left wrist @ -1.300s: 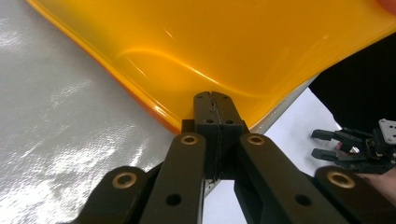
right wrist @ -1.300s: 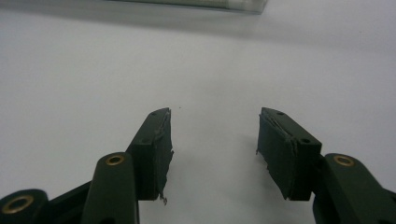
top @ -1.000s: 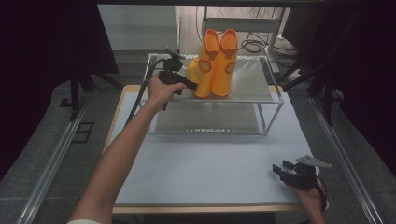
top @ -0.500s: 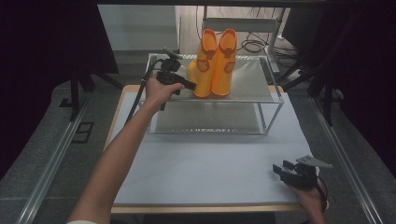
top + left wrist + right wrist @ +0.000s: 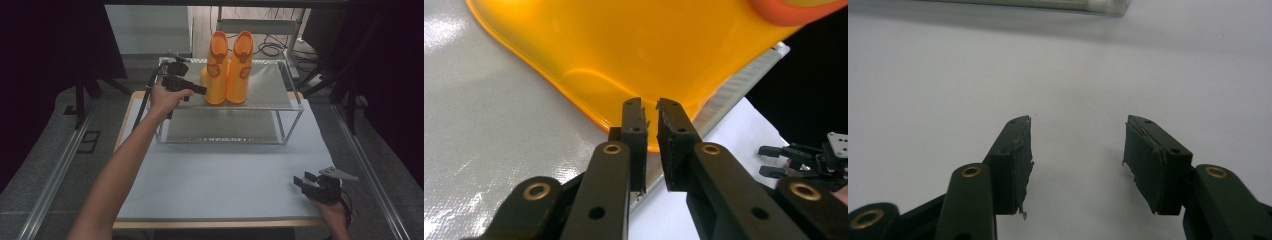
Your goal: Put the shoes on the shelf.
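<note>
- Holding your left hand-held gripper at the left boot of the orange rubber pair on the wire shelf's top tier, you have its jaws just opening to a narrow gap with nothing between them.
- That shelf stands along the counter's far edge.
- Your right hand-held gripper rests at the near right corner, jaws wide and empty.

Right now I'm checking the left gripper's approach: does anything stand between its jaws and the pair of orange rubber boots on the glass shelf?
Nothing visible does. The left gripper, jaws just opening to a narrow gap with nothing between them, sits right at the nearer boot's sole edge on the glass shelf.
</note>
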The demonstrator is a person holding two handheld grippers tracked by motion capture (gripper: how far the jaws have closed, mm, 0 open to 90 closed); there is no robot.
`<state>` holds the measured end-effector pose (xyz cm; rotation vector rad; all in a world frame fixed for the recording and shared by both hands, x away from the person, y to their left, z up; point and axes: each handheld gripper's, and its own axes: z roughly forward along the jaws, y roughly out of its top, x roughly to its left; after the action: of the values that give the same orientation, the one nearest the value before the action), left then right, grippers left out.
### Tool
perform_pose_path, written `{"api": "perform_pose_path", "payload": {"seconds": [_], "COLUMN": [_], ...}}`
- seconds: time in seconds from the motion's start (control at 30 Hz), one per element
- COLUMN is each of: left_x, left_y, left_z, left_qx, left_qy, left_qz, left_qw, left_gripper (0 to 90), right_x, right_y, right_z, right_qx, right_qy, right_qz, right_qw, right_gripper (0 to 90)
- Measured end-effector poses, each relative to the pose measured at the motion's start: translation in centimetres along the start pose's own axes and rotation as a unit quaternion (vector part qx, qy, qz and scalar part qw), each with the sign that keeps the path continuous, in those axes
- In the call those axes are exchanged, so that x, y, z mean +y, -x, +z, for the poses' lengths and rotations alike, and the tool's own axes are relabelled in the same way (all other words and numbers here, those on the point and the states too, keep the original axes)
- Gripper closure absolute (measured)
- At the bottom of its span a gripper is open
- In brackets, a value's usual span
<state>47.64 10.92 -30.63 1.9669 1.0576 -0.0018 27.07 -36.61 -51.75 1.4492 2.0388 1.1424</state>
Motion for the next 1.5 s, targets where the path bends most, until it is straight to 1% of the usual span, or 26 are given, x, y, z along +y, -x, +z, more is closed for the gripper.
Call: {"api": "perform_pose_path", "payload": {"seconds": [0.07,0.3,0.4,0.47,0.53,0.6,0.63,0.83,0.93,1.07,1.13,1.17,1.3,1.4,1.5], "left_x": [-0.1,-1.3,-2.0,-2.7,-3.4,-4.1,-4.6,-7.1,-8.5,-10.3,-11.3,-11.9,-14.3,-16.0,-17.5], "left_y": [0.2,0.4,0.4,0.3,0.3,0.1,0.0,0.1,0.2,0.4,0.4,0.4,0.2,0.0,-0.1], "left_z": [-0.5,-2.1,-2.9,-3.6,-4.1,-4.6,-4.9,-6.5,-7.1,-7.7,-7.9,-7.9,-8.1,-8.2,-8.3], "left_qx": [0.003,-0.006,-0.016,-0.025,-0.033,-0.035,-0.040,-0.046,-0.051,-0.045,-0.045,-0.046,-0.049,-0.044,-0.045], "left_qy": [-0.001,0.010,0.018,0.023,0.030,0.032,0.035,0.047,0.055,0.058,0.059,0.060,0.065,0.066,0.067], "left_qz": [0.007,0.013,0.014,0.018,0.014,0.016,0.014,0.024,0.023,0.028,0.020,0.020,0.010,0.005,0.000], "left_qw": [1.0000,0.9998,0.9996,0.9992,0.9989,0.9988,0.9985,0.9975,0.9969,0.9969,0.9971,0.9970,0.9966,0.9968,0.9968], "left_gripper": [81.5,80.8,79.4,77.9,75.7,73.8,73.1,67.6,65.0,62.7,60.1,59.5,57.9,56.7,55.0], "right_x": [0.0,0.0,0.0,0.0,0.0,0.0,0.0,0.0,0.0,0.0,0.0,0.0,0.0,0.0,0.0], "right_y": [-0.1,-0.1,-0.2,-0.2,-0.2,-0.3,-0.3,-0.3,-0.4,-0.5,-0.5,-0.5,-0.4,-0.4,-0.5], "right_z": [0.0,0.1,0.1,0.1,0.1,0.1,0.1,0.2,0.2,0.2,0.2,0.2,0.1,0.2,0.2], "right_qx": [0.001,0.001,0.000,0.001,0.001,0.001,0.001,0.000,0.001,0.001,0.001,0.001,0.001,0.000,0.001], "right_qy": [-0.001,-0.001,0.000,-0.001,-0.002,-0.002,-0.002,-0.002,-0.003,-0.004,-0.004,-0.004,-0.003,-0.004,-0.005], "right_qz": [0.000,-0.002,-0.001,-0.002,-0.002,-0.002,-0.001,-0.003,-0.002,-0.002,-0.003,-0.003,-0.003,-0.004,-0.002], "right_qw": [1.0000,1.0000,1.0000,1.0000,1.0000,1.0000,1.0000,1.0000,1.0000,1.0000,1.0000,1.0000,1.0000,1.0000,1.0000], "right_gripper": [44.2,44.2,44.3,44.2,44.3,44.2,44.2,44.2,44.2,44.2,44.2,44.2,44.2,44.2,44.2]}}
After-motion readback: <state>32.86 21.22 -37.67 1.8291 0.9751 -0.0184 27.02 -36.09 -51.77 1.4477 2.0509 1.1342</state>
